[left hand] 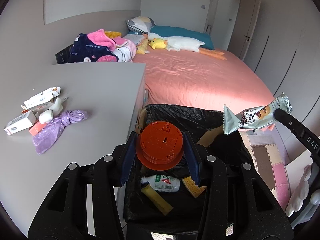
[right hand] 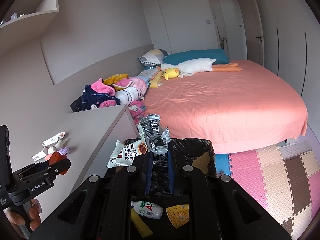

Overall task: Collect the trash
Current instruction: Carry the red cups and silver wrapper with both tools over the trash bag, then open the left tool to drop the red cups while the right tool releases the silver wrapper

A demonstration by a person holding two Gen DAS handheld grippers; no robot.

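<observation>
Black linkage arms of the left tool [left hand: 160, 152] fill the bottom of the left wrist view, and between its blue pads an orange round lid [left hand: 161, 146] is clamped at a moderate opening. Directly beneath the tool lies the bin [left hand: 180, 116], lined with a black bag, in which a white bottle [left hand: 162, 183], a yellow strip wrapper [left hand: 157, 201] and a yellow packet [left hand: 193, 186] are seen. Only this view shows the lid's moulded face and the full litter on the desk [left hand: 90, 92] to the tool's left: white cartons [left hand: 30, 108] and a knotted purple bag [left hand: 54, 128].

From the right wrist view, the right tool [right hand: 160, 152] is seen drawn nearly closed on a crumpled snack wrapper [right hand: 136, 150], its silver torn end standing above the pads, over the bin's [right hand: 192, 142] far rim. Only here are the hand [right hand: 30, 216] gripping the left tool's handle, the bed's [right hand: 230, 104] whole spread and the foam floor mat [right hand: 270, 172] to the right shown.
</observation>
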